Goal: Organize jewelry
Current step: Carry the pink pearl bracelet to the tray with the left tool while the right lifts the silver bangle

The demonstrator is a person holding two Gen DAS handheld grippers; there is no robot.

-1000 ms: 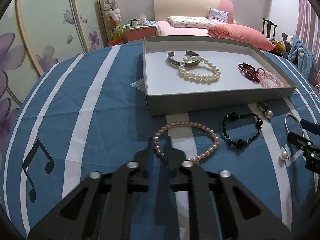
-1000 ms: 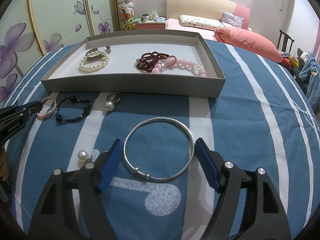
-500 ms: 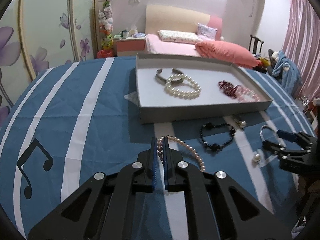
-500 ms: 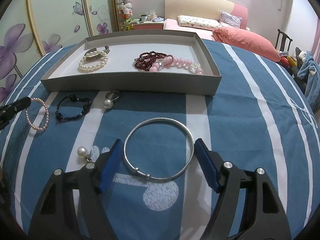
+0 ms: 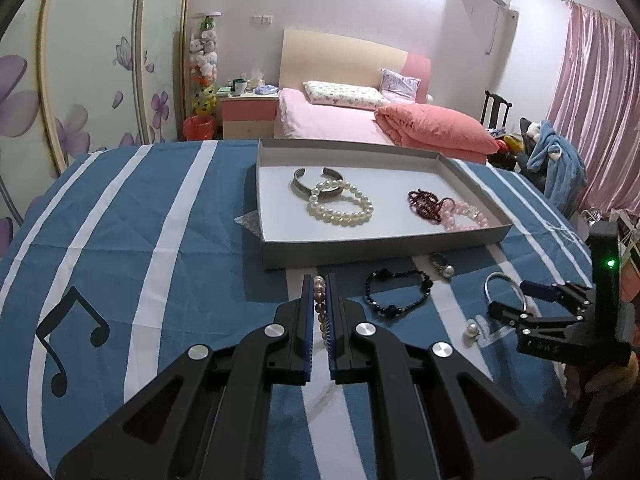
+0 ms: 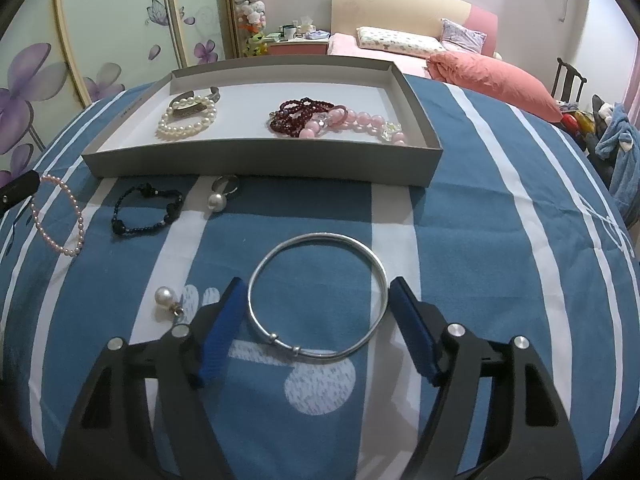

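My left gripper point(image 5: 319, 286) is shut on a pink pearl bracelet point(image 5: 320, 308) and holds it above the blue striped cloth; in the right wrist view the bracelet point(image 6: 56, 216) hangs from the gripper tip at far left. My right gripper point(image 6: 316, 300) is open around a silver bangle point(image 6: 318, 296) that lies flat on the cloth. The grey tray point(image 5: 384, 244) holds a white pearl bracelet point(image 5: 340, 204), a metal cuff point(image 5: 316, 184), dark red beads point(image 5: 424, 200) and pink beads point(image 5: 464, 216).
On the cloth in front of the tray lie a black bead bracelet point(image 6: 146, 210), a pearl ring point(image 6: 222, 194) and a loose pearl earring point(image 6: 166, 296). A bed with pink bedding point(image 5: 360, 120) stands behind the table.
My left gripper has shut on the pink pearl bracelet and lifted it off the cloth. The right gripper stays open around the bangle.
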